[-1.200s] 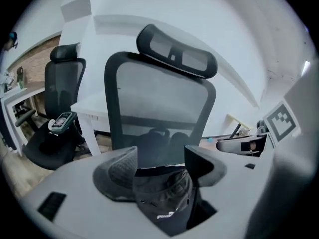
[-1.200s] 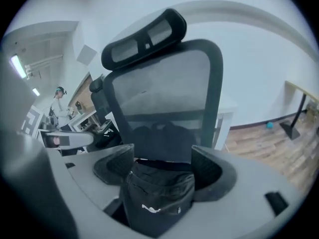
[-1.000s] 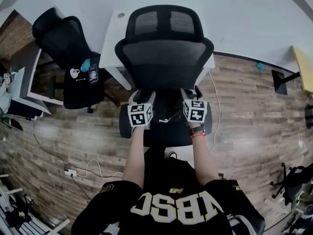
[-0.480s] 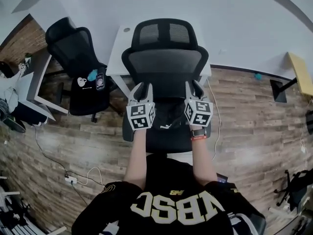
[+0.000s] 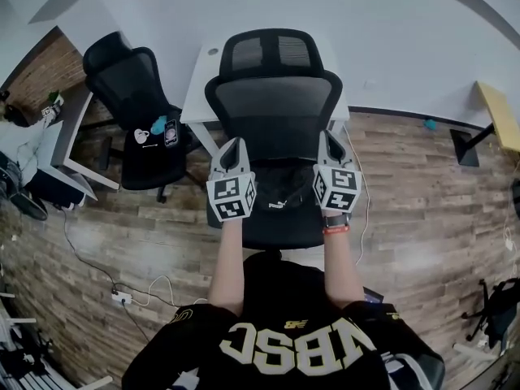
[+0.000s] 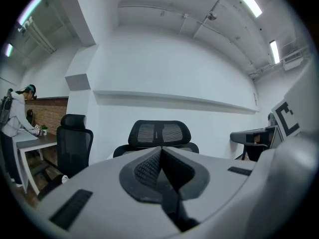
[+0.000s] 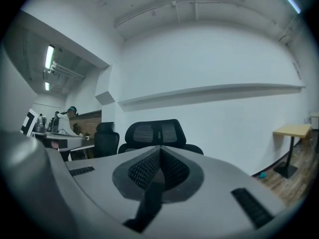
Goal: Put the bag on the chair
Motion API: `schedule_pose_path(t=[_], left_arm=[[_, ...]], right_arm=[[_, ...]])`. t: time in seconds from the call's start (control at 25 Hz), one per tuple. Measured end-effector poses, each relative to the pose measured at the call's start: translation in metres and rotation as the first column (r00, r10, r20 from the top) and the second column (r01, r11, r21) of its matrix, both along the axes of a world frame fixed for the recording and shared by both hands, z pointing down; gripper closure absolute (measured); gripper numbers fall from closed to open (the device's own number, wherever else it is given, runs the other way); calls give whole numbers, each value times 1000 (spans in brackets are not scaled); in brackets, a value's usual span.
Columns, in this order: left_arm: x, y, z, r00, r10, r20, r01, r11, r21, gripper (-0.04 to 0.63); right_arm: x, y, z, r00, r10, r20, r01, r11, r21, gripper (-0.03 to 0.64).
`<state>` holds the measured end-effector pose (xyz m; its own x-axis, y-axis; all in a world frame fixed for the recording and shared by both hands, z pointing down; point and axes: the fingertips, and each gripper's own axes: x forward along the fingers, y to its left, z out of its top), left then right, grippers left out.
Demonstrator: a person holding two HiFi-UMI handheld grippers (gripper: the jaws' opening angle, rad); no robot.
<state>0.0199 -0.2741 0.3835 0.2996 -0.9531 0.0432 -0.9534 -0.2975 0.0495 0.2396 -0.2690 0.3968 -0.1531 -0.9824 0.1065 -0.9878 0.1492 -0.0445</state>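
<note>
A black office chair (image 5: 275, 104) stands in front of me, with a black bag (image 5: 280, 187) bearing a small white logo lying on its seat. My left gripper (image 5: 234, 145) hovers at the bag's left side. The right gripper (image 5: 328, 138) is at its right side. Both point toward the backrest. In the left gripper view the left gripper (image 6: 161, 151) has its pads pressed together with nothing between them. The right gripper (image 7: 160, 151) looks the same in the right gripper view. The chair's headrest (image 6: 159, 133) (image 7: 152, 132) shows beyond the jaws in both views.
A second black chair (image 5: 130, 88) at the left has small items (image 5: 154, 132) on its seat. A white desk (image 5: 199, 84) stands behind the main chair and another desk (image 5: 61, 140) stands far left. A yellow table (image 5: 497, 112) is at the right. Cables (image 5: 122, 295) lie on the wood floor. A person (image 6: 15, 116) stands far left.
Both grippers' jaws have gone from open to shut, empty. They have lifted slightly from the bag's sides, and the bag stays on the seat.
</note>
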Motion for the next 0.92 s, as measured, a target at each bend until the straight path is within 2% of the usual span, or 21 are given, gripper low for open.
schedule_pose_path(t=[0.2,0.36,0.64,0.92], left_arm=[[-5,26,-7,1000,4,6,-4,1000,11,581],[-7,48,-10,998,-28,51,27,999,25,581],[-14,76,-13,998,-34,49,33,999,22,581],[-13,82,-20,998,-43,44,41,998,37,580]], right_arm=[[3,22,1,998,-23,56,24,999,-21,607],[9,41,-5,999,-32,36,33,999,-19,607],[4,74,3,998,-47,43,49,998,-39,607],[-8,88,-24,995,-84,47,83,996,18,607]])
